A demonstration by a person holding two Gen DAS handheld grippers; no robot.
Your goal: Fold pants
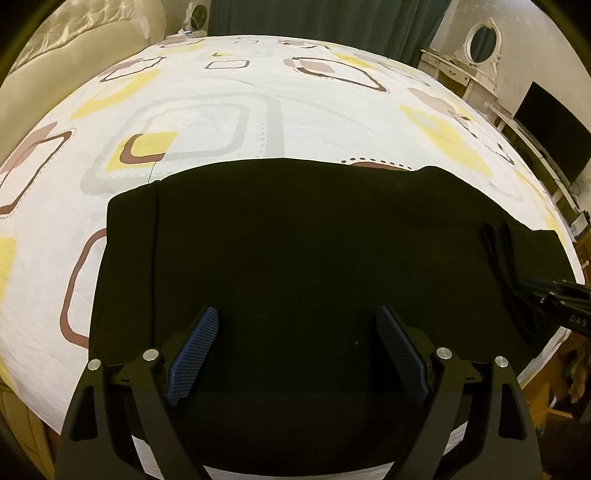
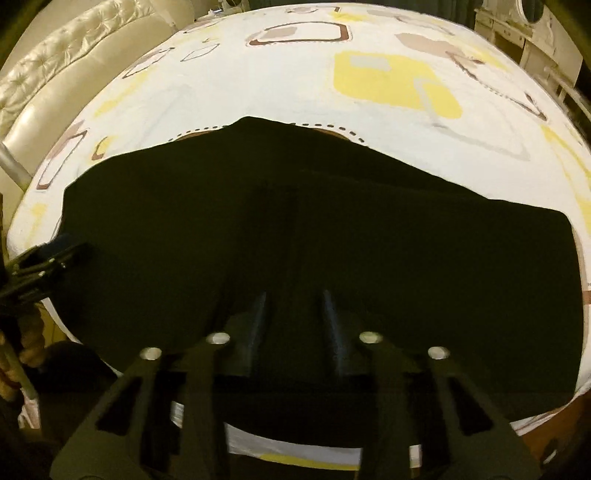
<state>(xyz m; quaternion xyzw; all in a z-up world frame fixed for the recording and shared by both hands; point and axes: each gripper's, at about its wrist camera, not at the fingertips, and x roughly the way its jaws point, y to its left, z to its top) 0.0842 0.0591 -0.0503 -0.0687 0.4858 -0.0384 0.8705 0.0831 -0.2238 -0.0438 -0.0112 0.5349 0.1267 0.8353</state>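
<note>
1. Blue ribbed pads line the two fingers of the left gripper (image 1: 297,354), which stand wide apart with nothing between them; it hangs above the black pants (image 1: 295,240) and holds nothing.
2. Black fabric fills the whole space beneath those spread fingers, and from this view it cannot be told whether the fingertips touch the cloth.
3. The right gripper (image 2: 294,325), seen from its own camera, has dark fingers drawn narrow, with a slim gap left between them. Black cloth shows in that gap, but the picture is dark and blurred, so I cannot tell whether the pads pinch the fabric.
4. In the left wrist view the right gripper comes in from the right edge, its fingers lying over the right end of the pants.
5. In the right wrist view the left gripper appears at the left edge, low over the left end of the pants.
6. The pants lie spread flat along the near edge of a bed, running from left to right.
7. Under them is a white bedsheet (image 1: 221,96) printed with yellow, grey and brown rounded squares.
8. A cream tufted headboard (image 2: 62,70) stands at the far left.
9. A white dressing table with an oval mirror (image 1: 482,40) stands at the far right, with a dark screen (image 1: 550,136) nearer along the right side and dark green curtains (image 1: 332,18) at the far end.
</note>
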